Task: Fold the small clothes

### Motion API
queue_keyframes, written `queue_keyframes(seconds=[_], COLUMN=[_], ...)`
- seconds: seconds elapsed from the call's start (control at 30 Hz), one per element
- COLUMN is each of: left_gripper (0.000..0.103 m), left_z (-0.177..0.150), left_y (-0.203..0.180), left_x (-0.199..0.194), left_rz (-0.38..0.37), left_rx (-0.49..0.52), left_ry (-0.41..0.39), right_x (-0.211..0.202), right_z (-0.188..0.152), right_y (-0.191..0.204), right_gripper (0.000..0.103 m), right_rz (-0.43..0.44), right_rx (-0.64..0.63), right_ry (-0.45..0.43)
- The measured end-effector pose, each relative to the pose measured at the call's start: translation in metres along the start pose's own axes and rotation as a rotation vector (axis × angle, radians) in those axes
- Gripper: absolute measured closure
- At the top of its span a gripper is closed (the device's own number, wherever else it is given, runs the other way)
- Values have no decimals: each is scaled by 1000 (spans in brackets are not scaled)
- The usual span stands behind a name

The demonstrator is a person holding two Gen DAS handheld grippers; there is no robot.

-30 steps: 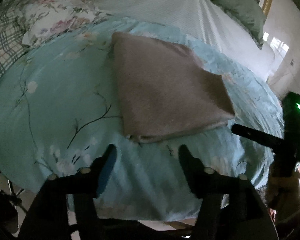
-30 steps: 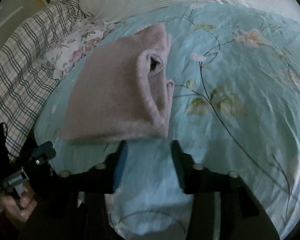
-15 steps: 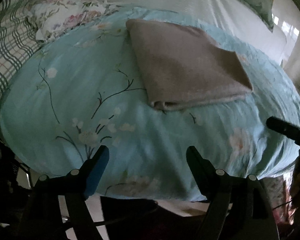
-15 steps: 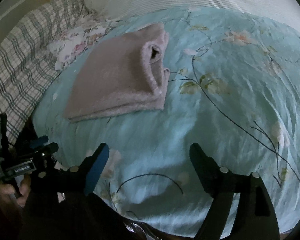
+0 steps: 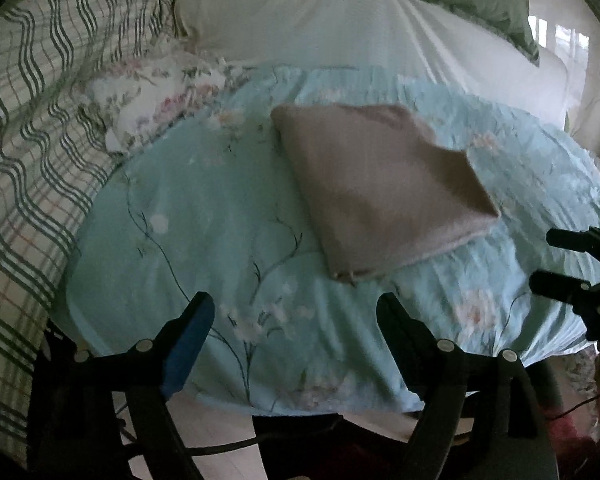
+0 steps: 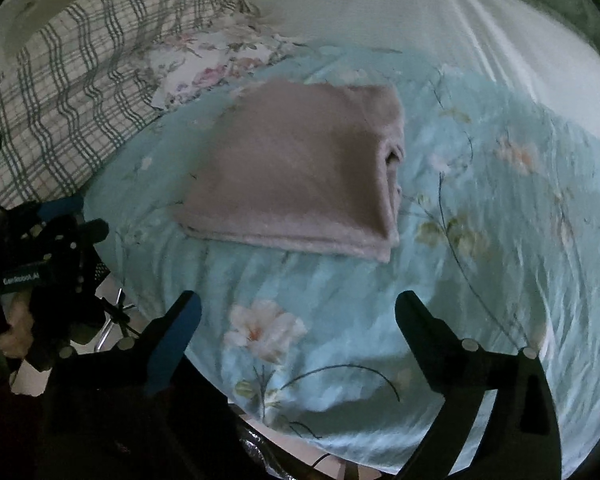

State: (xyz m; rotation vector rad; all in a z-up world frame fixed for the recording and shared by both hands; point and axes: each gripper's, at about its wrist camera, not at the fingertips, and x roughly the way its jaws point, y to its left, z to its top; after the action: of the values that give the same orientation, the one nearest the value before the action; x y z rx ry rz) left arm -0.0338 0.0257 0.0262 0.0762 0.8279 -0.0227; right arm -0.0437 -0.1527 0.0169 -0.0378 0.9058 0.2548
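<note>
Now the folded cloth [image 5: 380,196] lies flat at frame centre on the blue floral sheet [image 5: 204,216], free of both tools. Low in its view, the left gripper [image 5: 296,328] has just been opening, jaws spread with nothing between. Likewise the right gripper [image 6: 298,328] has just widened, empty, below the cloth [image 6: 296,168].

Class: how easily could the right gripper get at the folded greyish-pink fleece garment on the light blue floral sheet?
Probably yes. The right gripper is open and empty, and only bare light blue floral sheet lies between it and the folded greyish-pink fleece garment.
</note>
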Motion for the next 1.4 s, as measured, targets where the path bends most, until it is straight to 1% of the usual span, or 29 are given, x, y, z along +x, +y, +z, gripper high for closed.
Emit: queue_keyframes(seconds=[0.03,0.23,0.33,0.47,0.57,0.8,1.13,1.4], left_gripper=[18,17,17,17,17,17,17,17], left_z=[2,6,5,2,3,15,32,34], left_y=[2,4,2,2,3,-4,-16,-18], left_x=[-1,3,13,30,36,36,37,38], left_rz=[-3,-15,6,49,53,56,59,68], left_rx=[-1,-15,-5,-1,-11,12,36,42], left_ry=[-5,-6,20,76,96,76,54,58], right_x=[-1,3,10,18,22,17,22,26], right_z=[2,7,8,6,6,20,42,41], right_y=[2,0,-4,-10,-11,-14,-16,-12], right_gripper=[1,1,1,1,1,1,1,1], right_rz=[0,2,7,15,14,18,28,41], right_rx=[-5,4,10,35,39,30,25,18], right_ry=[-4,7,23,45,56,25,0,12])
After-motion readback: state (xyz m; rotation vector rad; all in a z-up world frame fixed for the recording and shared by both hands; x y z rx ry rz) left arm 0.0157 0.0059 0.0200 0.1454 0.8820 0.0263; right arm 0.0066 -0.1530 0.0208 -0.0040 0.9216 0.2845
